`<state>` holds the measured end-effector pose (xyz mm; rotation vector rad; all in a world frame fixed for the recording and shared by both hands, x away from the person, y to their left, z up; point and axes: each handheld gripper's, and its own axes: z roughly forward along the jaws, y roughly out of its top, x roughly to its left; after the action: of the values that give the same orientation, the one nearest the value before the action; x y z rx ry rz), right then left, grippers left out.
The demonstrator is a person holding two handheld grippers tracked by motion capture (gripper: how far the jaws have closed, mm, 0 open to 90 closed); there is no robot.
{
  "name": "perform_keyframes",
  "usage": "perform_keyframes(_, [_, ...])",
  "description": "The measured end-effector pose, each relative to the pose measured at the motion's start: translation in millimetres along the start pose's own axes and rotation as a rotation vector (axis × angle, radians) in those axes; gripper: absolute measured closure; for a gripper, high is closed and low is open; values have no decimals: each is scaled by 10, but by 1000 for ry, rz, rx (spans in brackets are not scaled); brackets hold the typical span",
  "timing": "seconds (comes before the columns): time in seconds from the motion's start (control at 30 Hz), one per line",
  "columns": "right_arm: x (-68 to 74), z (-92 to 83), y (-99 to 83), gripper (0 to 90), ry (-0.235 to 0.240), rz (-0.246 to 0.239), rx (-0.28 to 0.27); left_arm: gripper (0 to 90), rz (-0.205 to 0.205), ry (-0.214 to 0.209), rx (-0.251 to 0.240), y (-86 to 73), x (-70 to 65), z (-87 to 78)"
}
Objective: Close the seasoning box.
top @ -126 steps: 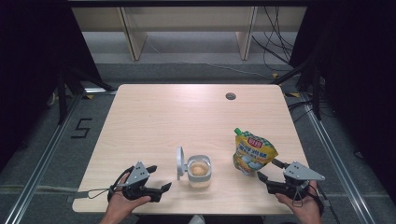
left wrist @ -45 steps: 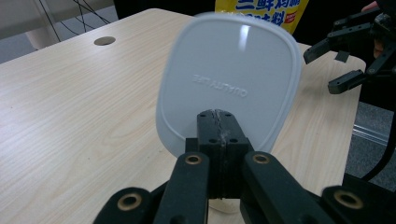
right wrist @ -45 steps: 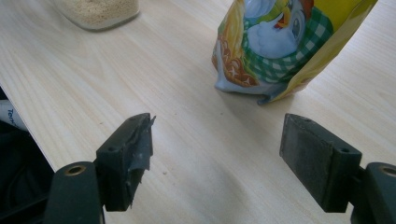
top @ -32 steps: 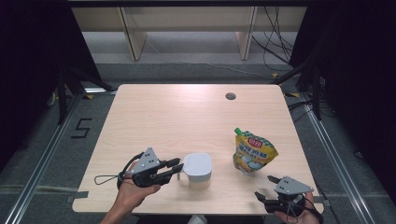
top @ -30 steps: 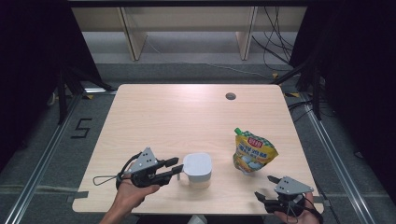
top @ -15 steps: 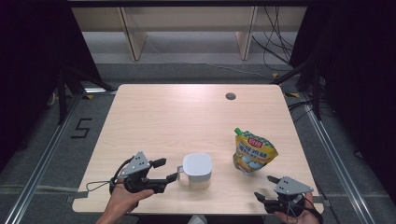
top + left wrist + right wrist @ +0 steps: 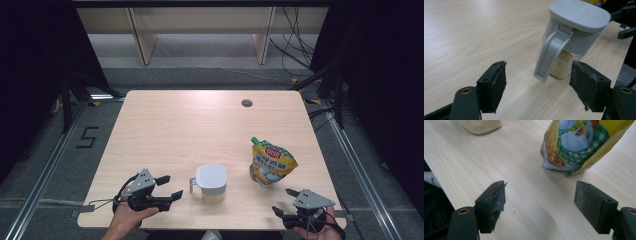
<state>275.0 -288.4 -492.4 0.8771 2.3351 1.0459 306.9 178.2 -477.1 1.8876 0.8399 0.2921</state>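
Left claw (image 7: 169, 187) has drawn back from the closed container (image 7: 211, 182), opening.

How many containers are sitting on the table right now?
2. The lidded jar, part full of pale grains, stands near the front edge beside the open left gripper. The yellow pouch stands to its right, ahead of the open right gripper. Nothing looks hidden.

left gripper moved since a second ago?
Yes. The left gripper has backed off the jar toward the table's near-left edge. Its jaws have just been opening, with nothing between them.
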Motion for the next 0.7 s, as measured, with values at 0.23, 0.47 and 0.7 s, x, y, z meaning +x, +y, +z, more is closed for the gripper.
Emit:
perform_keyframes(0.23, [0, 2, -3, 247, 6, 3, 4, 241, 22, 5, 54, -132, -27, 42])
perform_keyframes(0.47, [-2, 15, -15, 227, 20, 6, 27, 209, 53, 21, 114, -257, -33, 54])
perform_keyframes(0.7, [-16, 26, -33, 200, 27, 20, 42, 195, 58, 57, 131, -268, -44, 56])
